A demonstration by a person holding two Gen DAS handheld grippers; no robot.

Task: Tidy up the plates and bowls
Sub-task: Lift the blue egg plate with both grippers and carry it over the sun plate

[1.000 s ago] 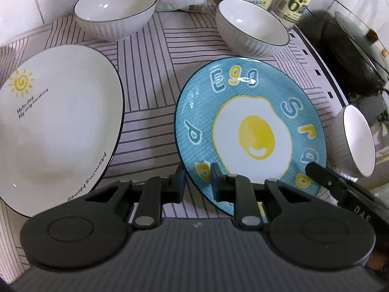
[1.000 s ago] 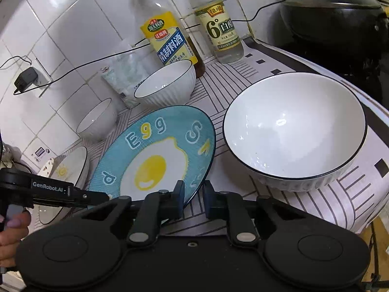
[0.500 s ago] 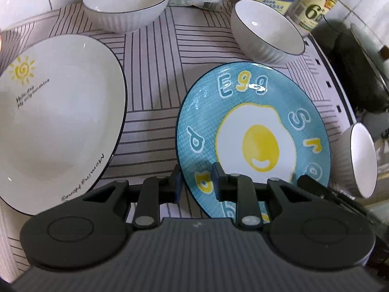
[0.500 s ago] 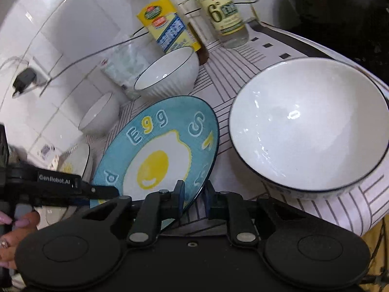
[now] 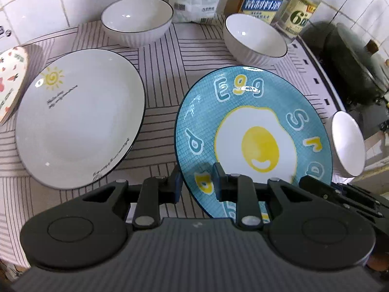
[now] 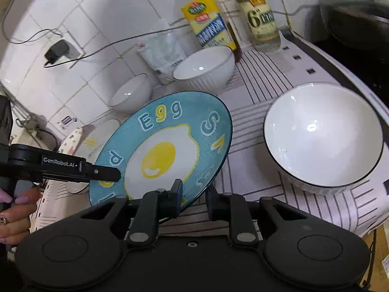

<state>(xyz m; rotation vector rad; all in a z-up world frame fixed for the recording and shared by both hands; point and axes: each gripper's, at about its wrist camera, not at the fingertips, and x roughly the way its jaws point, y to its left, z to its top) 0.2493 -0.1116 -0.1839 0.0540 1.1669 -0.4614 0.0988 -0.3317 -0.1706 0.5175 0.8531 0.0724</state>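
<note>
The blue egg plate [image 5: 252, 131] is the landmark here. A second ago it lay flat on the striped cloth of the bench [image 5: 160, 92]; now it is tilted, its near edge raised off the cloth, with both tools on its rim.

The left hand-held gripper [image 5: 195, 185] has the plate's near-left rim between its fingers, set narrow on it, and appears to be holding it. The right hand-held gripper [image 6: 193, 200] straddles the near-right rim; its jaws are opening slightly, with the rim between them, though the plate has not dropped, so I judge it is adjusting its hold, not letting go.

Left of the egg plate lies the white sun plate [image 5: 77, 119], flat on the cloth and untouched, and beyond that a patterned plate [image 5: 11, 82] shows at the edge of view. Behind the egg plate stand two white bowls [image 5: 137, 19], one to the back left and one to the back right [image 5: 255, 39]. A third bowl [image 6: 323, 133] sits just right of the egg plate, near the stove side.

The lift means the plate stage has begun: the egg plate looks bound for a stack, most likely onto the sun plate. With one grip loosening, the raised plate could slip or swing toward the bowl on its right.
</note>
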